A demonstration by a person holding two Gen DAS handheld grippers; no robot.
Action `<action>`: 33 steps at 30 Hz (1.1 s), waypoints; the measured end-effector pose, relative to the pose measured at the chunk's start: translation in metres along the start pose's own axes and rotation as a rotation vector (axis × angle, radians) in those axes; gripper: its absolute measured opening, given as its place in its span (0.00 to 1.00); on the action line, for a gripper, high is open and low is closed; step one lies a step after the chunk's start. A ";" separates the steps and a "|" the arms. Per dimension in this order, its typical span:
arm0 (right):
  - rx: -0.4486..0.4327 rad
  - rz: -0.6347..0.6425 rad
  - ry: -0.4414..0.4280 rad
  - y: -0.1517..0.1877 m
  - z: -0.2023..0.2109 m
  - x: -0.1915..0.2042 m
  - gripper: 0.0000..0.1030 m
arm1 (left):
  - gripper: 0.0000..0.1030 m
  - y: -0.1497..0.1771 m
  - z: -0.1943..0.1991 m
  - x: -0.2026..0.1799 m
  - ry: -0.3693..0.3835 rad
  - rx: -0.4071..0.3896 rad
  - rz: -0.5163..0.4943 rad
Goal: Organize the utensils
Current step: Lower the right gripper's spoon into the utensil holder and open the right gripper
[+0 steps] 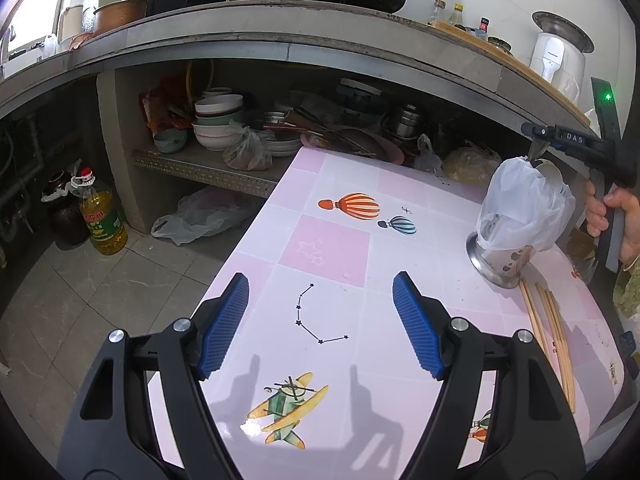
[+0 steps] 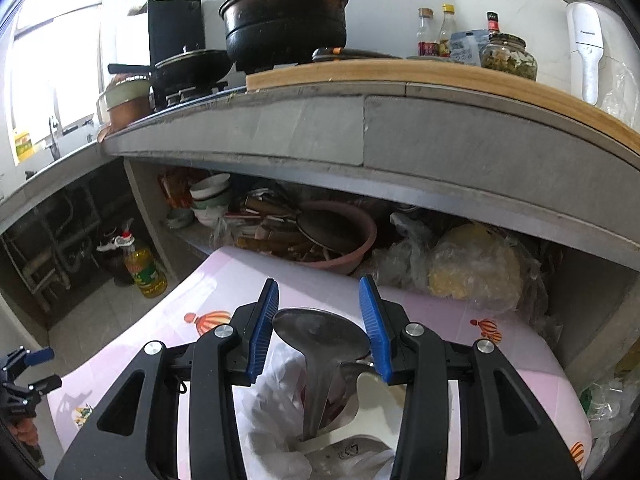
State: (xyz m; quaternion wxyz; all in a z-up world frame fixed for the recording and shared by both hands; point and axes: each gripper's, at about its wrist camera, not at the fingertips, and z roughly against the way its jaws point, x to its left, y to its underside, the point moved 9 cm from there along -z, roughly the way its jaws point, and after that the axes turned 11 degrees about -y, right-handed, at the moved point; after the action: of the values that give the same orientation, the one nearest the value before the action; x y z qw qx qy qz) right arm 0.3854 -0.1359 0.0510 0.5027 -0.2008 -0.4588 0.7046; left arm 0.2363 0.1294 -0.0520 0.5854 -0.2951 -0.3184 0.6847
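A steel utensil holder (image 1: 500, 264) lined with a white plastic bag (image 1: 520, 204) stands on the pink table (image 1: 320, 248), chopsticks (image 1: 548, 332) lying at its five o'clock. A metal spoon (image 2: 320, 336) stands in it — bowl up, between the right gripper's (image 2: 318, 328) blue pads, which pinch its edges. The left gripper (image 1: 320, 324) is spread over bare table, holder at its two o'clock.

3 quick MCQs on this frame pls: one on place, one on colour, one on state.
1. Where do the chopsticks lie?
A. on the table beside the metal holder
B. on the floor
C. in the pot

2. What colour are the pads of the left gripper?
A. red
B. blue
C. green

3. What stands between the fingers of the right gripper?
A. nothing
B. a bottle
C. a metal spoon

A: they rest on the pink cloth by its base.
B: both pads are blue.
C: its bowl sits between the pads.
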 end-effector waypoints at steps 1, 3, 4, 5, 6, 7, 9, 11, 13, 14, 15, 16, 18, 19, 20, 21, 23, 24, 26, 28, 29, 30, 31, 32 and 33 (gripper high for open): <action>0.009 0.002 0.000 0.002 -0.001 0.001 0.40 | 0.69 0.000 0.001 0.000 0.001 -0.002 0.002; 0.024 0.004 -0.004 0.007 -0.003 0.002 0.40 | 0.69 -0.001 0.002 0.000 0.003 -0.008 0.009; 0.029 0.005 -0.004 0.009 -0.004 0.003 0.40 | 0.69 -0.002 0.003 -0.001 0.004 -0.009 0.011; 0.037 0.007 -0.004 0.011 -0.005 0.003 0.40 | 0.69 -0.003 0.004 -0.001 0.005 -0.011 0.011; 0.044 0.010 -0.004 0.012 -0.006 0.004 0.40 | 0.69 -0.003 0.004 -0.001 0.005 -0.013 0.010; 0.048 0.011 -0.006 0.013 -0.006 0.005 0.40 | 0.69 -0.004 0.005 -0.002 0.005 -0.017 0.008; 0.065 0.010 -0.011 0.017 -0.009 0.006 0.40 | 0.69 -0.004 0.007 -0.002 0.006 -0.020 0.008; 0.077 0.016 -0.011 0.020 -0.011 0.007 0.40 | 0.69 -0.005 0.008 -0.001 0.008 -0.022 0.012; 0.090 0.020 -0.008 0.024 -0.014 0.008 0.40 | 0.69 -0.005 0.009 -0.002 0.009 -0.025 0.013; 0.096 0.020 -0.004 0.026 -0.015 0.007 0.40 | 0.69 -0.006 0.010 -0.001 0.009 -0.026 0.013; 0.098 0.020 -0.003 0.027 -0.016 0.007 0.40 | 0.69 -0.006 0.011 -0.001 0.009 -0.028 0.013; 0.099 0.020 -0.004 0.027 -0.016 0.007 0.40 | 0.69 -0.006 0.011 -0.001 0.010 -0.029 0.014; 0.103 0.017 -0.006 0.027 -0.016 0.008 0.40 | 0.69 -0.006 0.012 0.000 0.010 -0.030 0.017; 0.106 0.016 -0.006 0.027 -0.017 0.008 0.40 | 0.69 -0.006 0.013 0.000 0.010 -0.031 0.018; 0.108 0.015 -0.007 0.027 -0.017 0.008 0.41 | 0.69 -0.006 0.013 0.000 0.010 -0.031 0.019; 0.111 0.013 -0.009 0.027 -0.017 0.008 0.41 | 0.69 -0.007 0.014 0.001 0.010 -0.032 0.019; 0.112 0.012 -0.008 0.026 -0.016 0.007 0.41 | 0.69 -0.007 0.014 0.001 0.009 -0.033 0.021; 0.112 0.010 -0.008 0.025 -0.016 0.008 0.42 | 0.69 -0.007 0.015 0.002 0.010 -0.033 0.022; 0.108 0.000 -0.020 0.023 -0.015 0.008 0.44 | 0.69 -0.007 0.015 0.002 0.009 -0.035 0.022; 0.101 -0.001 -0.022 0.020 -0.012 0.010 0.47 | 0.69 -0.007 0.015 0.002 0.010 -0.035 0.021; 0.094 -0.001 -0.025 0.018 -0.009 0.011 0.47 | 0.69 -0.007 0.015 0.002 0.011 -0.035 0.021; 0.086 -0.001 -0.030 0.015 -0.006 0.012 0.47 | 0.69 -0.008 0.017 0.002 0.013 -0.038 0.021; 0.077 -0.003 -0.034 0.012 -0.002 0.013 0.49 | 0.69 -0.008 0.017 0.002 0.013 -0.040 0.021; 0.064 -0.009 -0.039 0.008 0.003 0.014 0.50 | 0.69 -0.009 0.019 0.001 0.014 -0.041 0.021; 0.049 -0.015 -0.044 0.004 0.009 0.014 0.52 | 0.69 -0.009 0.020 0.001 0.016 -0.042 0.021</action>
State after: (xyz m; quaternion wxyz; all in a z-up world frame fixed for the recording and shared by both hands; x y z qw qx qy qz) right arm 0.3705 -0.1274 0.0546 0.5026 -0.1692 -0.4540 0.7160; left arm 0.2263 0.1294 -0.0326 0.5743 -0.3161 -0.3251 0.6815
